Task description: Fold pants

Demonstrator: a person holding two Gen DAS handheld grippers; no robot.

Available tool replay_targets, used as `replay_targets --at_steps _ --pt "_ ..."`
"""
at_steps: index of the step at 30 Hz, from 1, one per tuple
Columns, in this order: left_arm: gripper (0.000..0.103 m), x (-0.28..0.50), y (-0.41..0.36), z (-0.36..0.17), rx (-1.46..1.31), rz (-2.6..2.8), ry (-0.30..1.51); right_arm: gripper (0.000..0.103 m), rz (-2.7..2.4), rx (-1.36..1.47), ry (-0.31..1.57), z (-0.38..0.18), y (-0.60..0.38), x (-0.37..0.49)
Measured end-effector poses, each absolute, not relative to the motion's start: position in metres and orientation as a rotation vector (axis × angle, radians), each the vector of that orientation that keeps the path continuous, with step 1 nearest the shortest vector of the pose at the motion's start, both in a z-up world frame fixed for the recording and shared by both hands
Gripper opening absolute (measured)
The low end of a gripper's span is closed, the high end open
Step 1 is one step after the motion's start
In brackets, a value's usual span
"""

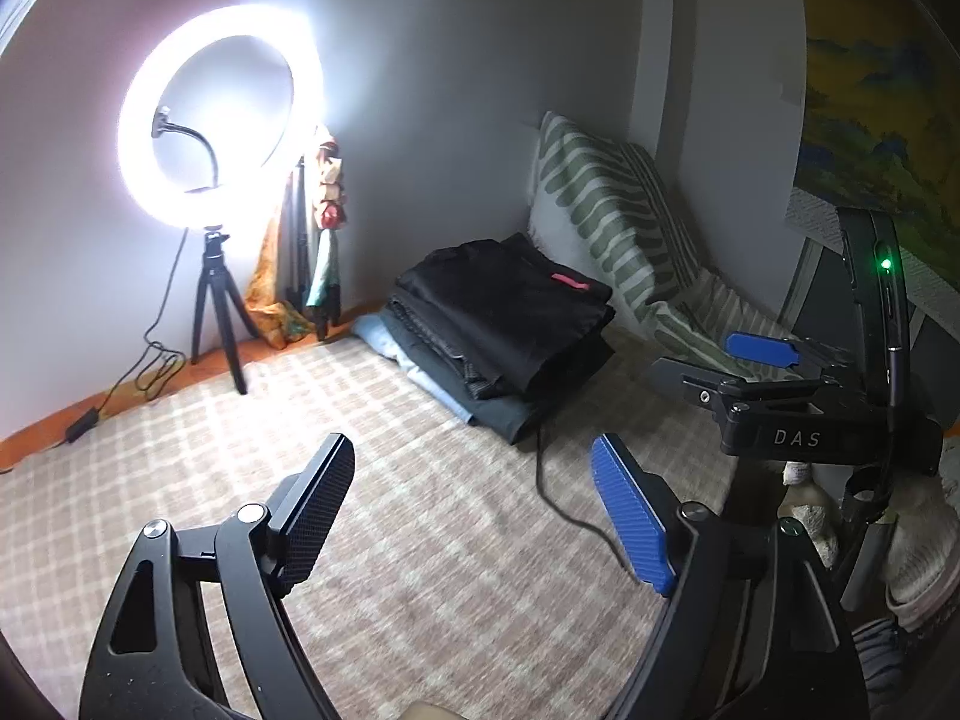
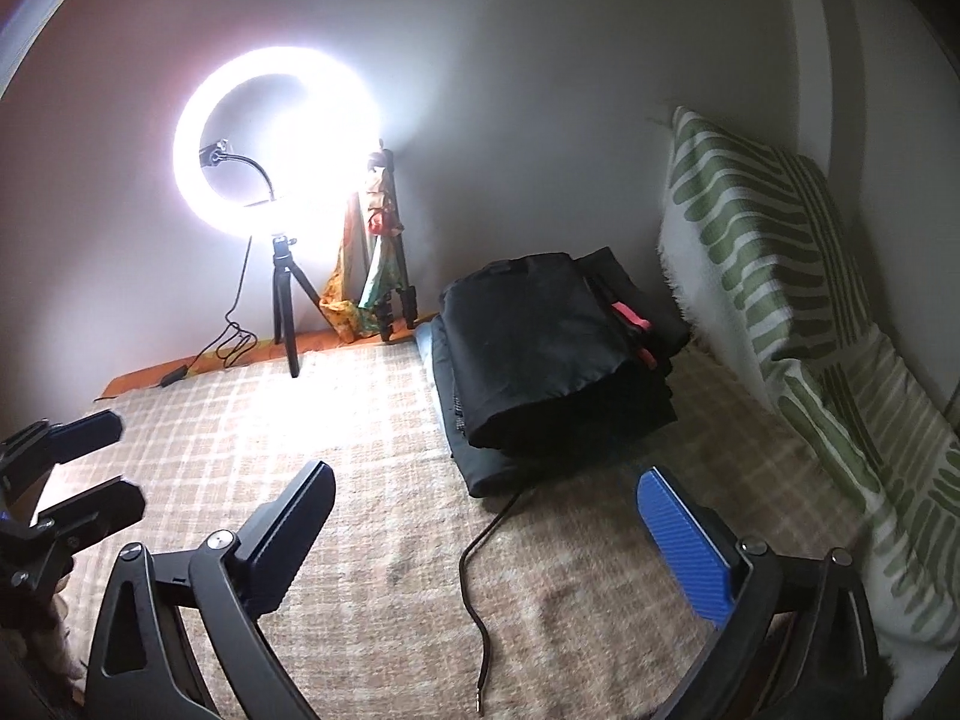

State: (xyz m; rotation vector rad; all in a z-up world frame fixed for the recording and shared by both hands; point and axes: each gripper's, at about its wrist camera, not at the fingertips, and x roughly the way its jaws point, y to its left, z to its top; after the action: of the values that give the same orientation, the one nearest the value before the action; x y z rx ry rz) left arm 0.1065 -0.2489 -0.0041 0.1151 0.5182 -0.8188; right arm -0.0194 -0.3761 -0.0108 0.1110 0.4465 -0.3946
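Observation:
A stack of folded dark pants (image 1: 504, 324) lies on the checked blanket (image 1: 372, 510) near the wall; it also shows in the right wrist view (image 2: 546, 354). A pink tag (image 1: 570, 281) sticks out of the top piece. My left gripper (image 1: 474, 516) is open and empty, hovering over the blanket short of the stack. My right gripper (image 2: 498, 540) is open and empty, also short of the stack. The right gripper shows at the right of the left wrist view (image 1: 720, 360), and the left gripper shows at the left of the right wrist view (image 2: 90, 456).
A lit ring light on a tripod (image 1: 216, 114) stands at the wall, with its cable (image 1: 156, 360) on the floor edge. A green striped pillow (image 2: 774, 276) leans on the wall right of the stack. A black cord (image 2: 480, 564) trails from under the stack.

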Motion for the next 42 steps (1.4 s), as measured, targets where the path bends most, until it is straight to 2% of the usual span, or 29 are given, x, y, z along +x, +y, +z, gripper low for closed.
replay_targets --at_steps 14,42 --pt "0.082 0.097 -0.226 -0.022 0.152 -0.765 0.506 0.103 -0.511 0.124 0.443 -0.034 -0.359 -0.021" --pt "0.083 0.102 -0.219 -0.032 0.148 -0.756 0.538 0.103 -0.511 0.143 0.391 -0.034 -0.356 -0.016"
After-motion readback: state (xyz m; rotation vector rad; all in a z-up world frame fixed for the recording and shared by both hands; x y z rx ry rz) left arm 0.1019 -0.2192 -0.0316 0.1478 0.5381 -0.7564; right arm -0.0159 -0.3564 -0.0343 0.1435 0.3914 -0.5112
